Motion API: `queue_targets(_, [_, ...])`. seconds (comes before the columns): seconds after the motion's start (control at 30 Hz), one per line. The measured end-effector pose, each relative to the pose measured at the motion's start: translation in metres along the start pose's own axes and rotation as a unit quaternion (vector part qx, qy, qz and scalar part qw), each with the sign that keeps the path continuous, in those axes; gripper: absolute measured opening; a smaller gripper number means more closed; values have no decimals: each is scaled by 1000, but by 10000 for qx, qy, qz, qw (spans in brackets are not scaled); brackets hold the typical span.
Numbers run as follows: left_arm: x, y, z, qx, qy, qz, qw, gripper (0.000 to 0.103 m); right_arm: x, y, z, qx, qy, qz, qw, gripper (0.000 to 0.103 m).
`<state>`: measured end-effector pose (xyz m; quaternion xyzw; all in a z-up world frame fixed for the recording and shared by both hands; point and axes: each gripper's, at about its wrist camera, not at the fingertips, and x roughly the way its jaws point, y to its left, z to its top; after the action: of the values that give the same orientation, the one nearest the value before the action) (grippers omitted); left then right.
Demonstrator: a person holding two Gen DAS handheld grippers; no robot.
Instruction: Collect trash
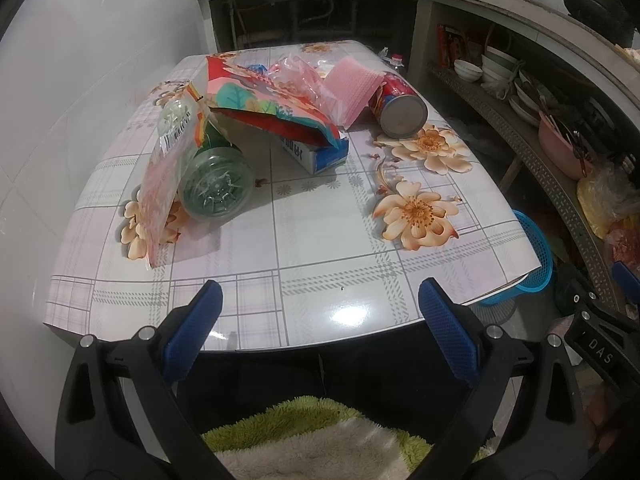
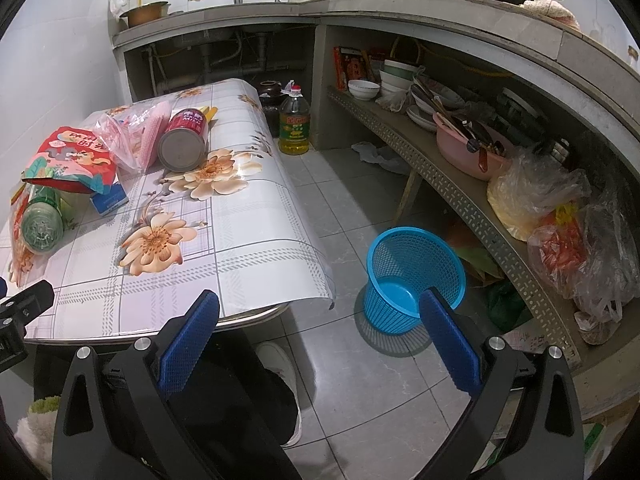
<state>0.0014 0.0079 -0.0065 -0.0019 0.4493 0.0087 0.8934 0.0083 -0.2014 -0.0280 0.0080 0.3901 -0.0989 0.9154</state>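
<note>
Trash lies on the flowered table point(image 1: 320, 240): a green plastic bottle point(image 1: 216, 188) on its side, a clear pink wrapper point(image 1: 164, 200) against it, a red snack bag point(image 1: 264, 104) over a blue-white box point(image 1: 320, 152), a pink plastic bag point(image 1: 296, 76), pink foam point(image 1: 348, 88) and a red can point(image 1: 400, 108) on its side. My left gripper point(image 1: 320, 296) is open and empty at the table's near edge. My right gripper point(image 2: 320, 308) is open and empty, right of the table point(image 2: 240, 220). A blue mesh basket point(image 2: 412, 272) stands empty on the floor beside the table.
A concrete counter with a sink runs behind and to the right. Its lower shelf point(image 2: 440, 172) holds bowls, a pink basin point(image 2: 464, 148) and plastic bags. An oil bottle point(image 2: 294, 124) stands on the tiled floor beyond the table. A white wall is left of the table.
</note>
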Motion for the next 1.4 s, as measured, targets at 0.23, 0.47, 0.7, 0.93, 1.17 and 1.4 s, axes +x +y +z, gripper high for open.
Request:
queue_targets(0.23, [0,0,0,2,0,-4,10000,94,-1,0,0,6,-1,1,10000,97])
queue_targets(0.47, [1,-1,0,7,10,-18,10000,94,0,0,1,7,-2,6,10000,97])
queue_targets(0.7, [2,-1,0,-20,10,-32,10000,94,0,5,3,-17,-4,2,10000,97])
queue_targets(0.93, [2,5,3,-109,-30,-194,9997,94,5,10,4,-56,7,7,10000,97])
queue_targets(1.17, [7,12,5,-95,66,-424,9990,94,10,18,11,-80,-3,104,9999,97])
queue_targets(1.4, [-9,32,12,103,-481,-1009,9937,94,23,43,31,-257,12,550,9982,97])
